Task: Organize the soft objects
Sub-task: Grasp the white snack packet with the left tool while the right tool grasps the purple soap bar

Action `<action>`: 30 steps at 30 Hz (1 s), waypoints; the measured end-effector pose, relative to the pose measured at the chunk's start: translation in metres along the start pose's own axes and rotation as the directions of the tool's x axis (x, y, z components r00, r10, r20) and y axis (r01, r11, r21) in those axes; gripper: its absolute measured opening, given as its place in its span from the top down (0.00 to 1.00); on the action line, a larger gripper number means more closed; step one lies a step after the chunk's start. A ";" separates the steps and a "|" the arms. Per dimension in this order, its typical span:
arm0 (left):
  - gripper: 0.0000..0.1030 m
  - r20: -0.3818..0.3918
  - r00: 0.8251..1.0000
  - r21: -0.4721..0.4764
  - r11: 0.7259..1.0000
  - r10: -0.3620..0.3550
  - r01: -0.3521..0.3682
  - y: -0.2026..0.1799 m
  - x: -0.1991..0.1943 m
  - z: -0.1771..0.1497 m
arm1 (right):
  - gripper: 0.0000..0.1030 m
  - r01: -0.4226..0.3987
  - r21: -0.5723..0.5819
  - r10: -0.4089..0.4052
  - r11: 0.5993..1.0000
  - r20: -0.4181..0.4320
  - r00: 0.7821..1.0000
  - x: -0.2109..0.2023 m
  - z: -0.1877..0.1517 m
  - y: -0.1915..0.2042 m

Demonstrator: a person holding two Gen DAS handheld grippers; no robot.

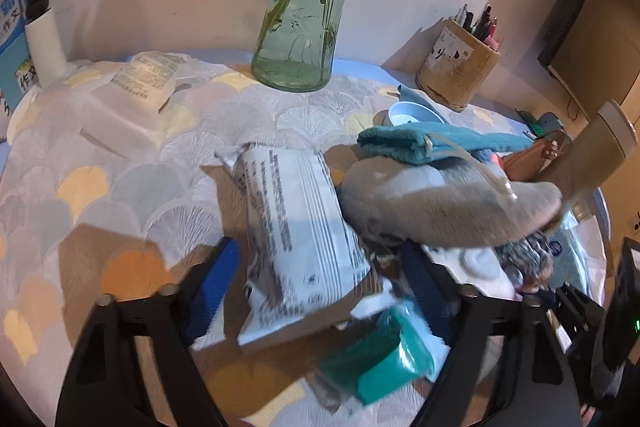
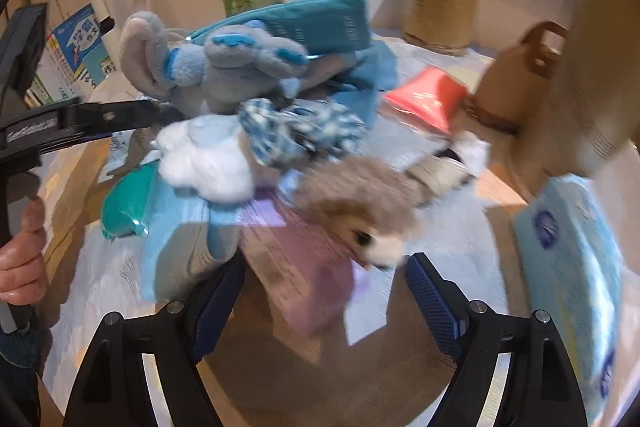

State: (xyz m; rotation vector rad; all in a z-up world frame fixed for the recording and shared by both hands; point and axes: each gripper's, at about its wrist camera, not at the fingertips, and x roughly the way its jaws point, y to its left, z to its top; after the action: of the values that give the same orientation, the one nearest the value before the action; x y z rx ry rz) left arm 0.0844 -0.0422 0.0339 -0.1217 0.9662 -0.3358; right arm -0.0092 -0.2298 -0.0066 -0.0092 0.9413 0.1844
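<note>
In the left wrist view my left gripper [image 1: 320,275] is open, its blue pads on either side of a white printed tissue pack [image 1: 296,227]. A teal packet [image 1: 384,363] lies below it, a grey plush [image 1: 448,203] and a teal towel [image 1: 432,143] to the right. In the right wrist view my right gripper [image 2: 324,287] is open in front of a heap: a grey-blue plush elephant [image 2: 224,63], a brown plush [image 2: 360,211], a white plush [image 2: 204,163], a checked cloth [image 2: 300,131], a purple pack [image 2: 304,275]. The left gripper [image 2: 132,115] reaches in from the left.
A glass vase [image 1: 300,27] with green stems and a bamboo pen holder [image 1: 456,67] stand at the back. Another white tissue pack [image 1: 136,95] lies at the left. A light blue tissue pack [image 2: 576,267], a red packet [image 2: 428,99] and a brown bag [image 2: 520,75] are at the right.
</note>
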 end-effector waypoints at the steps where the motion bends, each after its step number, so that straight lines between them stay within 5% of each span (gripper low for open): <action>1: 0.47 -0.007 1.000 0.001 1.000 0.003 -0.003 0.000 0.003 0.001 | 0.33 0.004 -0.016 -0.004 1.000 0.004 1.000 0.000 0.001 0.004; 5: 0.53 0.011 1.000 0.015 1.000 0.020 -0.020 0.000 -0.004 -0.001 | 0.55 -0.014 -0.049 0.015 0.999 0.022 1.000 -0.006 -0.005 0.014; 11: 0.55 0.057 0.997 -0.001 0.999 0.049 -0.049 0.013 -0.044 -0.027 | 0.59 -0.042 0.017 0.042 0.999 0.041 0.998 -0.039 -0.036 0.008; 16: 0.55 0.066 0.998 -0.037 0.999 0.022 -0.020 0.024 -0.074 -0.064 | 0.59 -0.053 0.031 0.052 0.998 0.023 0.998 -0.073 -0.077 0.005; 21: 0.54 0.051 0.998 -0.006 0.999 0.034 -0.034 0.019 -0.081 -0.096 | 0.55 -0.034 -0.015 0.033 0.999 -0.025 0.999 -0.062 -0.091 0.018; 22: 0.52 0.042 0.998 0.000 0.999 0.054 -0.054 0.018 -0.079 -0.098 | 0.48 -0.027 -0.028 0.027 0.999 -0.009 1.000 -0.061 -0.090 0.020; 24: 0.32 0.034 0.994 0.001 0.995 0.103 -0.103 0.018 -0.078 -0.102 | 0.39 -0.013 -0.046 0.013 0.999 0.001 1.000 -0.057 -0.088 0.024; 28: 0.32 0.061 0.991 0.000 0.993 0.115 -0.116 0.019 -0.079 -0.106 | 0.40 0.048 -0.088 -0.045 0.995 0.034 0.998 -0.057 -0.095 0.034; 29: 0.38 0.063 0.992 -0.003 0.994 0.112 -0.112 0.019 -0.077 -0.106 | 0.45 0.043 -0.081 -0.040 0.996 0.042 0.998 -0.058 -0.097 0.033; 30: 0.59 0.060 0.993 0.000 0.995 0.099 -0.099 0.018 -0.077 -0.106 | 0.50 0.039 -0.070 -0.036 0.997 0.054 0.998 -0.060 -0.100 0.032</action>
State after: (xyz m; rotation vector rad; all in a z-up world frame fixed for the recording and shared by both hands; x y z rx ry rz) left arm -0.0388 0.0052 0.0294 -0.0803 0.9088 -0.2407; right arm -0.1288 -0.2165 -0.0150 -0.0871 0.8806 0.1824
